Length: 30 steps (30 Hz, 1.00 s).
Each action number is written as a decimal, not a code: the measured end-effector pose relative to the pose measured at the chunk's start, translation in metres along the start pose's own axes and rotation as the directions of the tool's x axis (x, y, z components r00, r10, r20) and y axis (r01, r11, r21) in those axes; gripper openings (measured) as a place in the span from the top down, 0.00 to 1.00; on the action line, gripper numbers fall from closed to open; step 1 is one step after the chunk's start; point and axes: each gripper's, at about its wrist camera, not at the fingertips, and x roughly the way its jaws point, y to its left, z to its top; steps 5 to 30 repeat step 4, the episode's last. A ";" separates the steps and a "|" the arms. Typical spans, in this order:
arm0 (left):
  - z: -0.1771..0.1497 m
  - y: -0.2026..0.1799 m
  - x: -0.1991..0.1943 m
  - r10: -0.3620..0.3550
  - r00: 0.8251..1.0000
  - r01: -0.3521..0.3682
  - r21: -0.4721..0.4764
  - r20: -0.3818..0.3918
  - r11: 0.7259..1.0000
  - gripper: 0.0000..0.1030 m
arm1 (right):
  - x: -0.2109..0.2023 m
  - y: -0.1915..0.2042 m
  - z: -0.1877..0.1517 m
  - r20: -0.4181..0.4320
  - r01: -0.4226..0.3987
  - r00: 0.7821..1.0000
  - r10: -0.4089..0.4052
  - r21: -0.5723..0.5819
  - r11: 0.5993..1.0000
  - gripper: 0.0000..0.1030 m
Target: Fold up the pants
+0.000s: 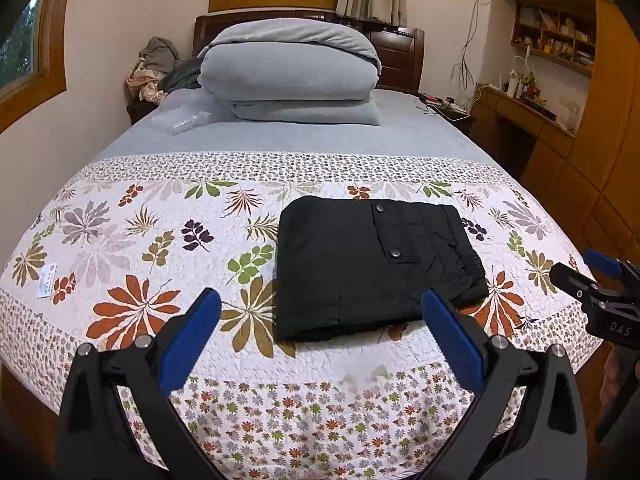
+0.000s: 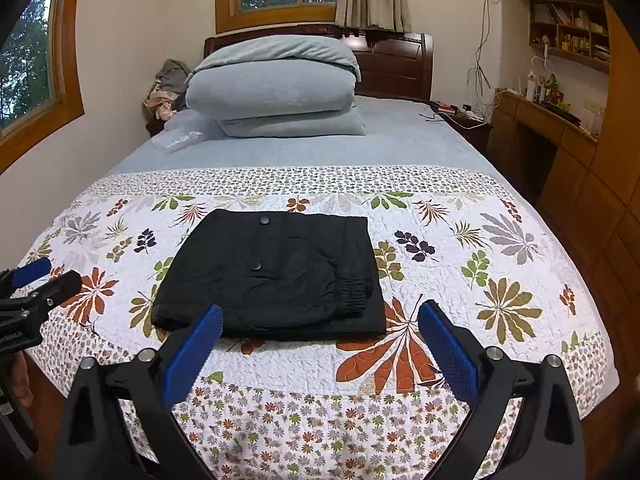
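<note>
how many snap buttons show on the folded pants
2: one snap button near the far edge of the black pants, another snap button nearer the middle. Others may be folded inside.

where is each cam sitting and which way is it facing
Left wrist: on the left gripper, at the bed's foot, facing the headboard; black pants sit right of centre; right gripper at its right edge.
Right wrist: on the right gripper, same facing; pants left of centre; left gripper at its left edge.
Shared: pants, floral quilt, grey bedding.
</note>
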 end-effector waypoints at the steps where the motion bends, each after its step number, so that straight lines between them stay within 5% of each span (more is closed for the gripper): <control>1: 0.000 0.000 0.000 0.001 1.000 -0.001 -0.002 -0.002 1.000 0.02 | 0.000 0.000 0.000 0.000 0.000 1.000 0.000 0.001 1.000 0.04; 30: 0.000 0.001 0.001 -0.005 1.000 0.005 -0.002 -0.002 1.000 0.02 | 0.000 -0.002 0.000 0.000 -0.002 1.000 0.002 0.004 1.000 0.04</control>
